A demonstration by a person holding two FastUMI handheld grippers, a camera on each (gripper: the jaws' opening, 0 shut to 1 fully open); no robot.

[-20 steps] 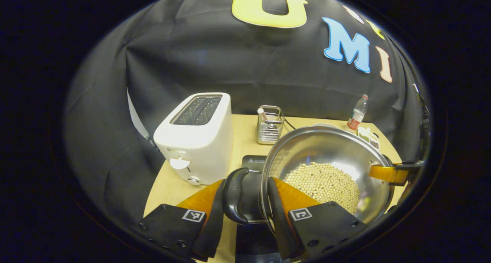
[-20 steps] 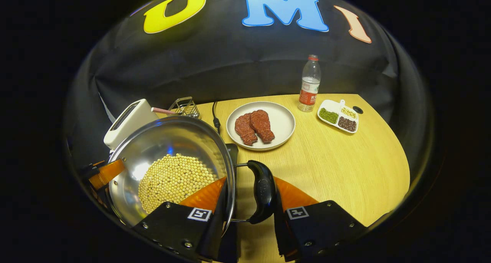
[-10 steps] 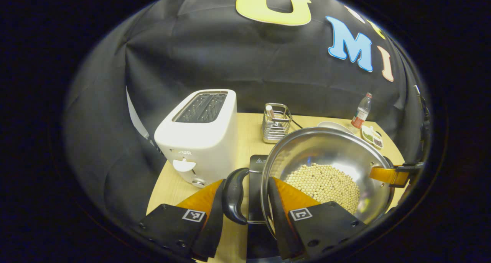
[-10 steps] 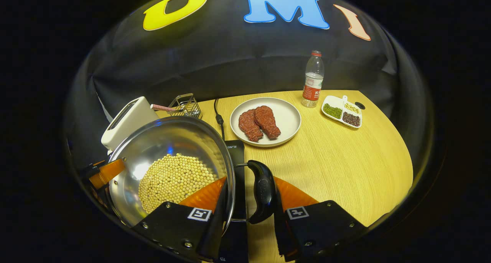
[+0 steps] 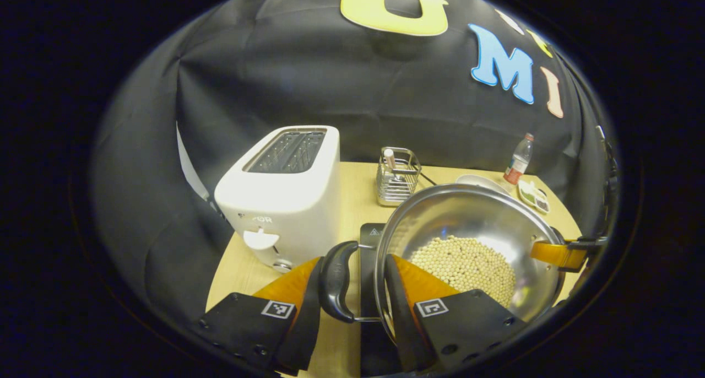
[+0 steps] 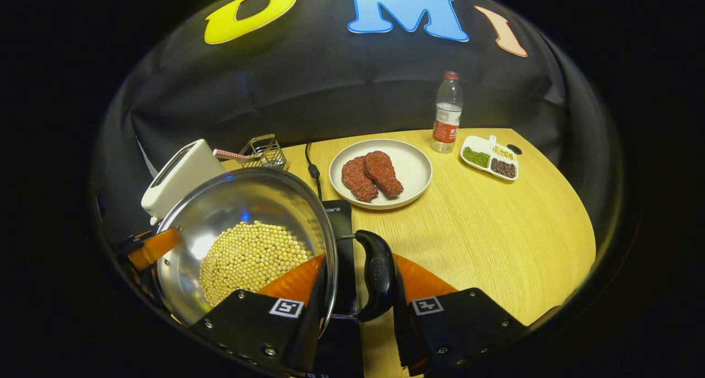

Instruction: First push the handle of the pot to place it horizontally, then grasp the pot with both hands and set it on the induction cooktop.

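Keeping both grippers (image 5: 352,295) (image 6: 358,295) clamped on the black loop handles, lower the bean-filled steel pot (image 6: 242,240) level onto the black induction cooktop (image 6: 341,223).

Left gripper (image 5: 352,290): fingers straddle the black curved side handle (image 5: 336,281) of the steel pot, closed around it.
Right gripper (image 6: 358,295): fingers likewise clamp the opposite black handle (image 6: 377,273).

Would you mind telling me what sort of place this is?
Probably a mock kitchen set up in a booth: a toaster, a cooktop and a plate of steaks share one wooden table.
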